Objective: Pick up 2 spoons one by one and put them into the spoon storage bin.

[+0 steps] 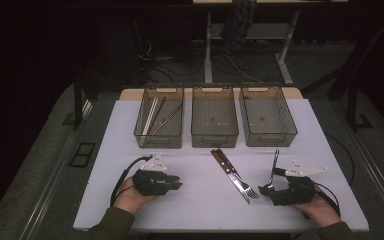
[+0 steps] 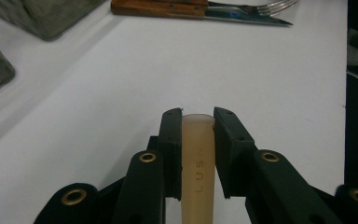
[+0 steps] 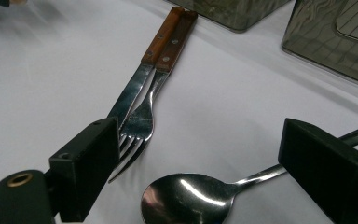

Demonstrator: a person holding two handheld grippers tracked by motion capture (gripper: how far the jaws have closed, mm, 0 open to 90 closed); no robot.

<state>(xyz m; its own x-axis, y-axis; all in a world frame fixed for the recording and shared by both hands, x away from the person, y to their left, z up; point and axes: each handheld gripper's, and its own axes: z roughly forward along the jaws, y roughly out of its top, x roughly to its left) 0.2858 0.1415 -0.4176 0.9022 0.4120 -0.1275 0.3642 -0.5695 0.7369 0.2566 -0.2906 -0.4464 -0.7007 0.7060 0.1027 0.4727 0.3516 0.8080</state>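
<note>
My left gripper (image 2: 198, 114) is shut on a pale beige stick-like handle (image 2: 198, 163) that runs back between its jaws; in the high view this gripper (image 1: 174, 184) rests low over the white table at the front left. My right gripper (image 3: 200, 144) stands open, its jaws wide apart on either side of a steel spoon (image 3: 186, 198) that lies on the table, neither pad touching it. In the high view the right gripper (image 1: 266, 190) is at the front right, with the spoon's handle (image 1: 275, 162) pointing away. A wooden-handled knife (image 3: 128, 95) and fork (image 3: 140, 123) lie side by side just left of it.
Three smoky see-through bins stand in a row at the back: the left bin (image 1: 159, 144) holds several long thin sticks, while the middle bin (image 1: 215, 142) and the right bin (image 1: 270, 141) look empty. The knife and fork pair (image 1: 228, 168) lies between my two hands.
</note>
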